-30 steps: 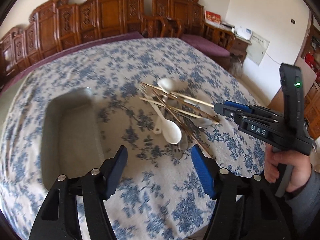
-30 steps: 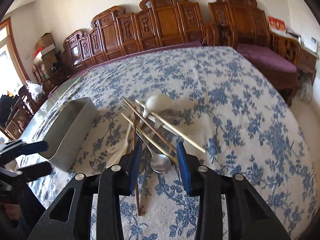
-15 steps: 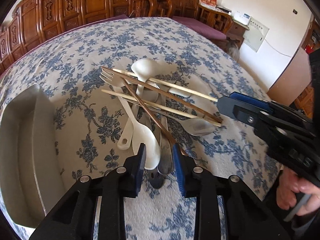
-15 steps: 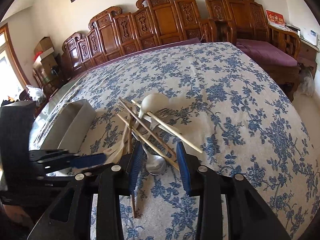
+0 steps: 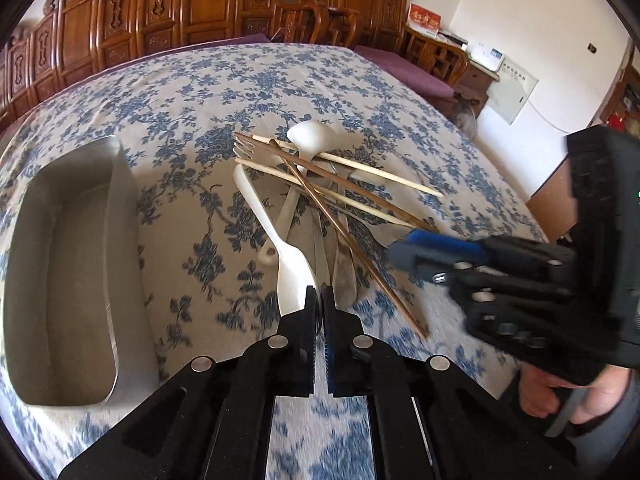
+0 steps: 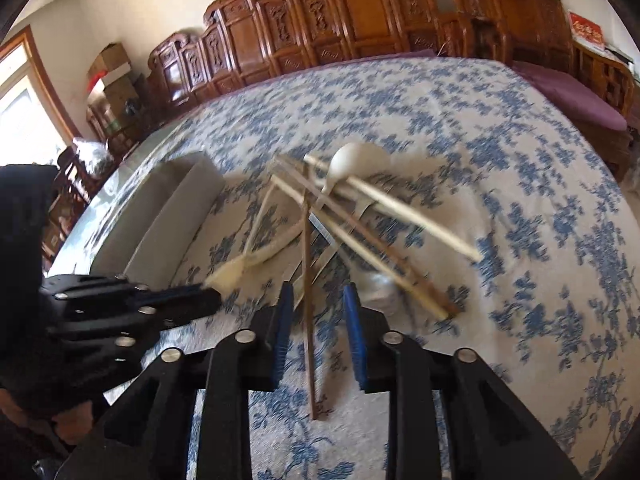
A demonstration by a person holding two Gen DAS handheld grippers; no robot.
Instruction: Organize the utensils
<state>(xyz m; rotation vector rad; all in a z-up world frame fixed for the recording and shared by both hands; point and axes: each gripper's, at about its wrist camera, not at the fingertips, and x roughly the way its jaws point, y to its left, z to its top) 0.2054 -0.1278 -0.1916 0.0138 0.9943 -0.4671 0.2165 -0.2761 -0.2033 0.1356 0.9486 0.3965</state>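
Item: desk (image 5: 248, 80) under a blue-flowered cloth, carved wooden chairs (image 5: 168, 12) ranged along its far edge.

Item: metal tray (image 5: 60, 280), oblong, standing toward the desk's left edge, well apart from the utensils.

Item: utensil pile (image 5: 320, 200), about mid-desk, crossed and overlapping. Contents: two pale chopsticks (image 5: 348, 164), two brown chopsticks (image 5: 352, 240), a fork (image 5: 245, 147) with tines toward the far edge, a steel spoon (image 5: 384, 232), one white spoon with bowl at the far end (image 5: 310, 136), a second white spoon (image 5: 292, 272) with bowl at the near end.

Item: left claw (image 5: 320, 300), clenched at the near end of the pile. Its tips sit just beside the second white spoon's bowl and seem to pinch a slim steel handle end; the view there is too cramped to name the piece with certainty.

Item: right claw (image 6: 318, 300), jaws closing, not yet pressing. One brown chopstick (image 6: 308, 300) runs lengthwise through the gap between the blue pads (image 6: 285, 320), its near end on the cloth below them. In the left wrist view this claw (image 5: 400, 252) reaches into the pile from the desk's right edge, borne by a hand (image 5: 560, 396).
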